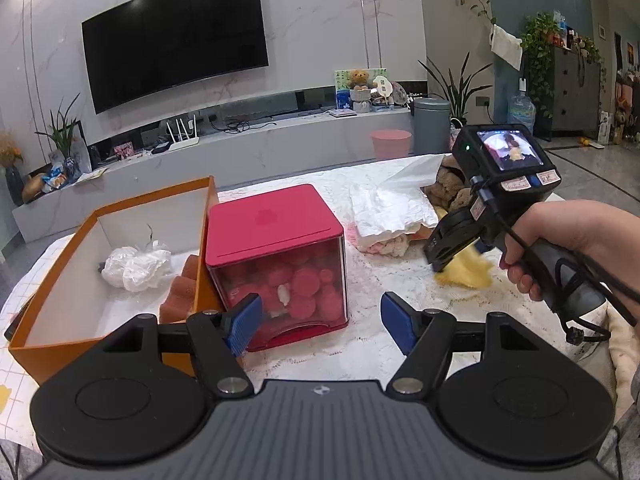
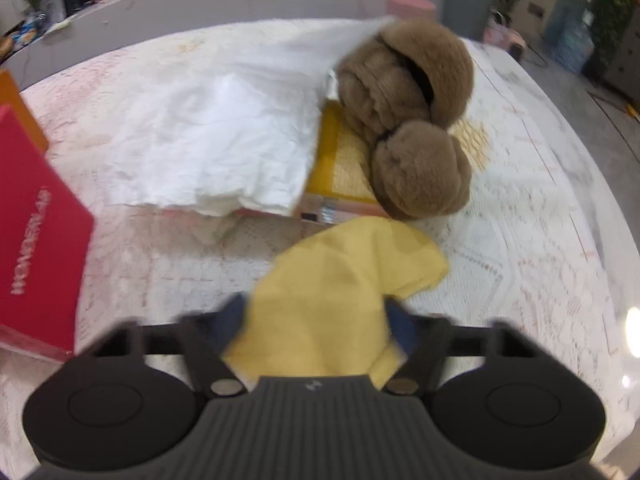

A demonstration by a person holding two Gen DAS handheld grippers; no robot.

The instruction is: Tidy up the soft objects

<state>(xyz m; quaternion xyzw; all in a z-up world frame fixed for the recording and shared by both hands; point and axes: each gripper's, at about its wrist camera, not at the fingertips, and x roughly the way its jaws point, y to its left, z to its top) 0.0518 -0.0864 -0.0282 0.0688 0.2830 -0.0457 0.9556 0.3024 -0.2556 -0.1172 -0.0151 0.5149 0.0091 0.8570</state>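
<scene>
Yellow cloth (image 2: 340, 280) stretches away between right tongs (image 2: 320, 328), grip unclear; left tongs (image 1: 320, 320) gape empty.

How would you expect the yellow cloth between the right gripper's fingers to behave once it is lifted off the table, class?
The yellow cloth will probably go floppy: it already folds and bunches between the right gripper fingers. It looks thin, so likely light for its size. Being soft, it seems unlikely to roll or break, though a loose end may drag on the lace tablecloth.
</scene>
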